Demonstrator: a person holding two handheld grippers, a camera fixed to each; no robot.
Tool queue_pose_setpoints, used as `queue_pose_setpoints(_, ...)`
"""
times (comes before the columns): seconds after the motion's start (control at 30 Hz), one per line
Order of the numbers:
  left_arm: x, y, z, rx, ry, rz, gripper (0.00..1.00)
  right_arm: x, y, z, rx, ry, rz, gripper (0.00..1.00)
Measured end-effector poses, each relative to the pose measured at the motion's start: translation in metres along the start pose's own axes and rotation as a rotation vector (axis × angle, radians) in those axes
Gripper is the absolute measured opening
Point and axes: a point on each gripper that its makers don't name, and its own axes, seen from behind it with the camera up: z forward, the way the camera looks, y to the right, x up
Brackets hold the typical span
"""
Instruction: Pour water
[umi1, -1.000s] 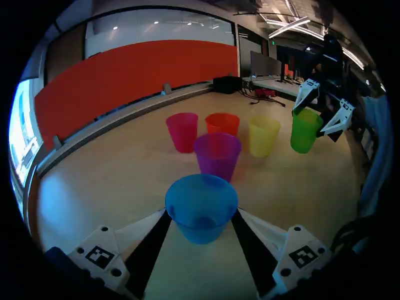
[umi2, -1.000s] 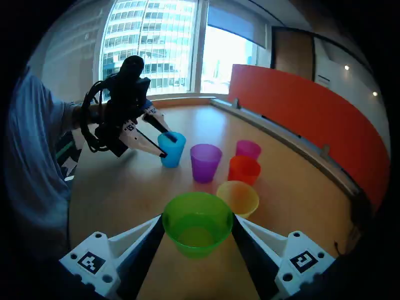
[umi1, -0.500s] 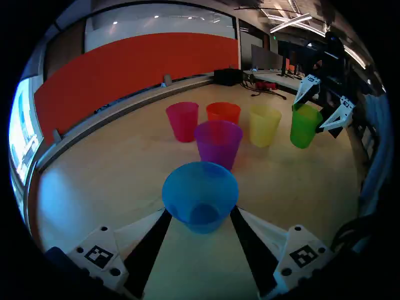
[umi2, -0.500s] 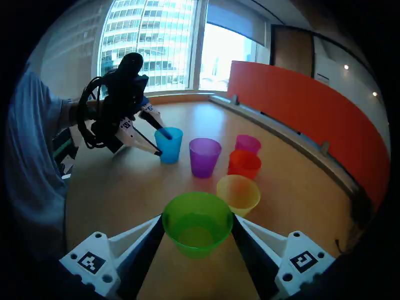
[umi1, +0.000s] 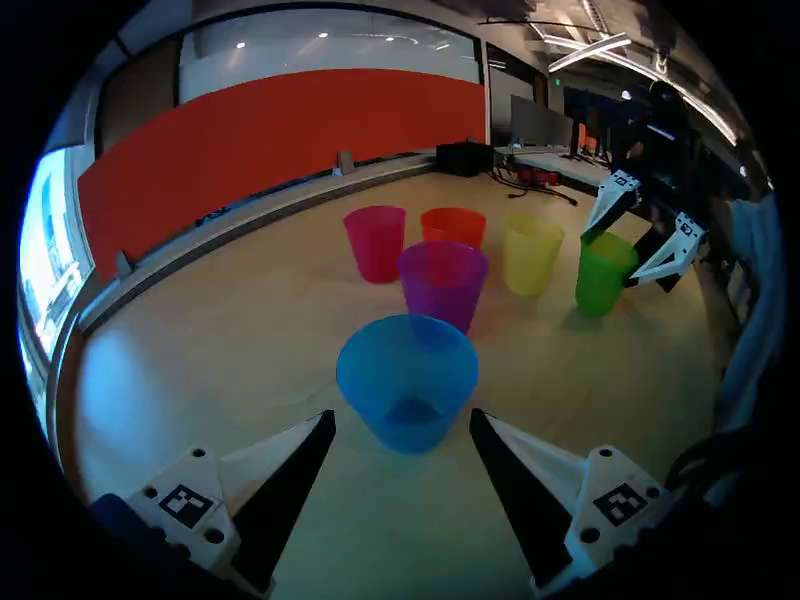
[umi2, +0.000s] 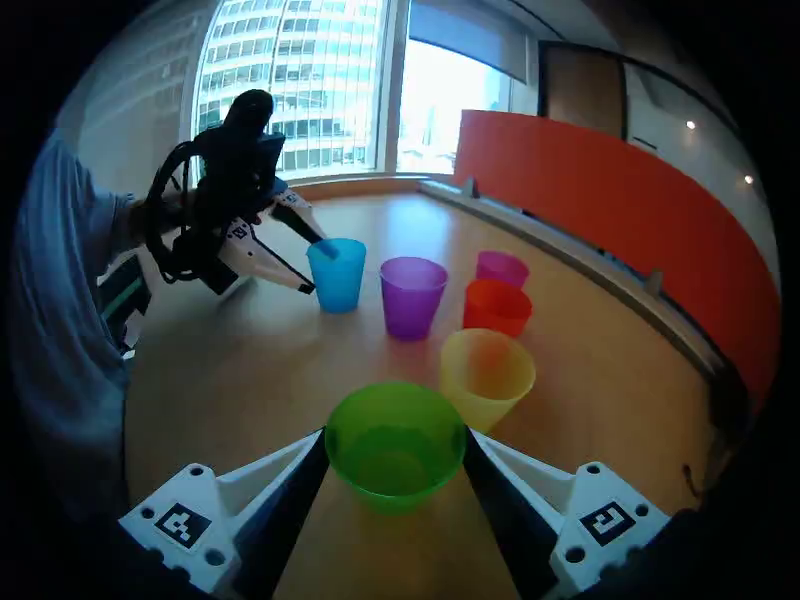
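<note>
Your right gripper (umi2: 395, 435) clamps the translucent green plastic cup (umi2: 395, 465); your left gripper (umi1: 401, 414) has its fingers apart around the blue plastic cup (umi1: 407, 375), so pouring could topple it.

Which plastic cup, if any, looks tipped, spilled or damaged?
None. The blue plastic cup, purple plastic cup, pink plastic cup, orange plastic cup, yellow plastic cup and green plastic cup are upright; no spill shows.

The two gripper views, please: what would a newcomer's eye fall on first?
The bright plastic cups on the wooden table catch the eye: a blue cup stands between the open fingers of the left gripper, and a green cup sits clamped in the right gripper. Beside them stand a purple cup, a pink cup, an orange cup and a yellow cup, before a long orange wall.
</note>
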Motion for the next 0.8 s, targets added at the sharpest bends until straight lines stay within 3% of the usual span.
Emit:
queue_pose_setpoints(0.6, 0.002, 0.002, -0.010, 0.006, 0.008, 0.005, 1.00, -0.013, 0.000, 0.001, -0.012, -0.008, 0.015, 0.95)
queue_pose_setpoints(0.8, 0.003, 0.000, -0.012, 0.012, 0.010, 0.005, 1.00, -0.020, 0.001, 0.002, -0.027, -0.026, 0.010, 1.00)
